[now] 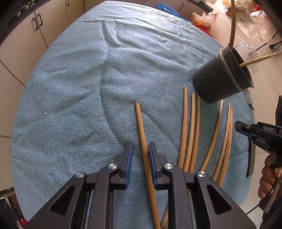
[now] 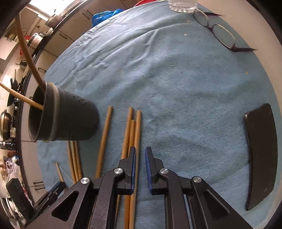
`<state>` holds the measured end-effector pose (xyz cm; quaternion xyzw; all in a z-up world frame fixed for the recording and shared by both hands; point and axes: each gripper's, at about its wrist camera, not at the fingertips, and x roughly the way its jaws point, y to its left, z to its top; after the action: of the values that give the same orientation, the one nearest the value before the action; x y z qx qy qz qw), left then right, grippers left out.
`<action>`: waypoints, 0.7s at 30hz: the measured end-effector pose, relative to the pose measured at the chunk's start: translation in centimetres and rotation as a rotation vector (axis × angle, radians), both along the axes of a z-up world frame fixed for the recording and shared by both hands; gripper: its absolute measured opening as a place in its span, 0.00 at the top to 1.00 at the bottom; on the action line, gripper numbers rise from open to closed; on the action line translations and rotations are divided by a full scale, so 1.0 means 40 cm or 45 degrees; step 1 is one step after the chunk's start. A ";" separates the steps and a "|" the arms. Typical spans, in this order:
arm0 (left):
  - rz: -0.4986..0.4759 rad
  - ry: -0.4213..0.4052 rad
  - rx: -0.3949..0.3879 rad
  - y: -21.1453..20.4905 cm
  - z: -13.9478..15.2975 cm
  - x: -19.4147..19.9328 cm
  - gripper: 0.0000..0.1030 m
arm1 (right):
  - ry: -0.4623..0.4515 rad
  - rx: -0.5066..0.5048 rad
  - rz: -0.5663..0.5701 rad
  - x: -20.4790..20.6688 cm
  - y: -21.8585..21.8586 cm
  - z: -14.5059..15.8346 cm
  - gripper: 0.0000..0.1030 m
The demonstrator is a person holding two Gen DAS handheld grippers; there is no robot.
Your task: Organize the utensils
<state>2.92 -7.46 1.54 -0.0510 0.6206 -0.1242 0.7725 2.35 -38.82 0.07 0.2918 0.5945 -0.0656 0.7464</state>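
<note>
Several wooden chopsticks lie on a blue cloth [image 1: 74, 98]. In the left wrist view my left gripper [image 1: 140, 148] is open, its jaws either side of a single chopstick [image 1: 143, 146] that lies apart from the others. A group of three chopsticks [image 1: 189, 130] and another group [image 1: 223, 139] lie to its right. A dark utensil cup [image 1: 220, 77] stands beyond them with two chopsticks in it. My right gripper [image 2: 140, 153] is open and empty, just right of a chopstick bundle [image 2: 132, 141]; it also shows in the left wrist view [image 1: 237, 126]. The cup [image 2: 65, 116] stands at its left.
A pair of glasses [image 2: 216, 30] and a glass [image 2: 183, 5] sit at the far edge of the cloth [image 2: 176, 79]. A black flat object [image 2: 260, 151] lies at the right. Cabinets [image 1: 26, 35] and kitchen clutter surround the table.
</note>
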 end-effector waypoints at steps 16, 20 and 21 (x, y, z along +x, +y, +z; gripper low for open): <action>-0.007 0.025 -0.014 -0.005 0.005 0.030 0.75 | 0.088 -0.080 0.012 0.033 0.003 -0.020 0.89; -0.033 -0.030 0.056 -0.022 0.011 0.037 0.91 | 0.081 -0.062 -0.004 0.028 -0.012 -0.017 0.93; -0.038 -0.041 0.067 -0.025 0.010 0.038 0.93 | 0.066 -0.040 -0.014 0.022 -0.019 -0.018 0.93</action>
<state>4.42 -8.46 1.94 -0.0193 0.6119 -0.1202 0.7815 3.23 -39.59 -0.66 0.2815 0.6109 -0.0864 0.7349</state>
